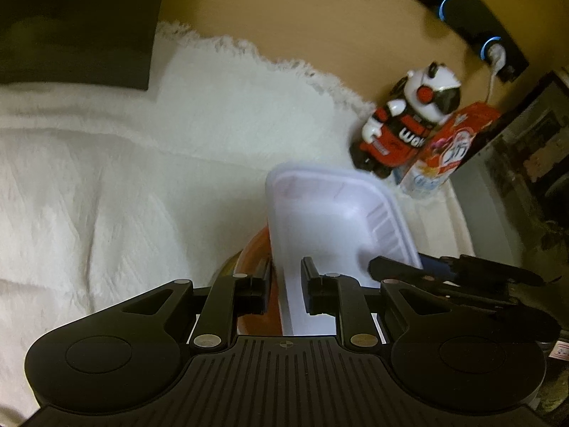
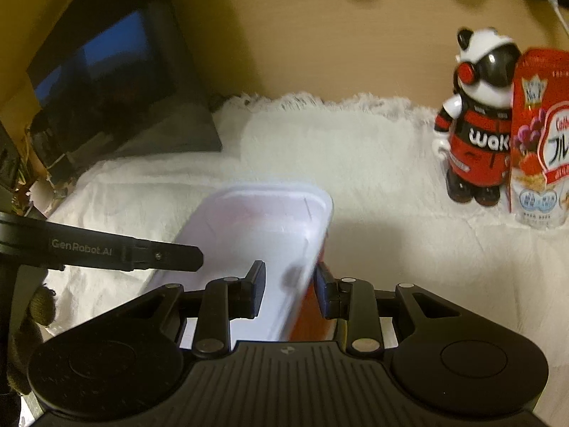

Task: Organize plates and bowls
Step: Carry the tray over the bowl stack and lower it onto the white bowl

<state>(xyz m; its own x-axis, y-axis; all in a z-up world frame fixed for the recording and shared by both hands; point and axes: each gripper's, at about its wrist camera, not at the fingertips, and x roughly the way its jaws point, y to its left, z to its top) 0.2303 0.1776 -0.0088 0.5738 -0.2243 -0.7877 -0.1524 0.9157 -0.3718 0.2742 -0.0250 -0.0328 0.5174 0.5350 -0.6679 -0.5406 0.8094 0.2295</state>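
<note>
Underneath everything lies a white fluffy cloth (image 2: 355, 156), spread over the surface up to a tan wall (image 2: 320, 35), with a dark framed panel (image 2: 117, 82) leaning at its far left corner.

Next in size is a white rectangular plastic tray (image 2: 256, 227), shallow, with a ribbed inner wall and a faint pink tint on its floor; nothing can be seen lying in it. It sits tilted over an orange-red dish (image 2: 313, 316), of which only an edge shows below the tray's long sides, so what the dish holds cannot be told. In the left wrist view the same tray (image 1: 320, 220) reaches away from the camera, with the orange rim (image 1: 254, 256) curving out under its left side.

Both grippers meet at the near end of the tray. The left gripper (image 1: 284, 277) has its jaws drawn narrow across the tray's left rim, one finger (image 1: 261, 284) outside against the orange edge and the other inside the tray. The right gripper (image 2: 290, 284) is likewise narrow, straddling the tray's right rim and pinching it.

Well apart, at the far right of the cloth, a red, black and white panda figure (image 2: 476, 131) stands upright, touching a red cereal pouch (image 2: 540, 138) beside it.
</note>
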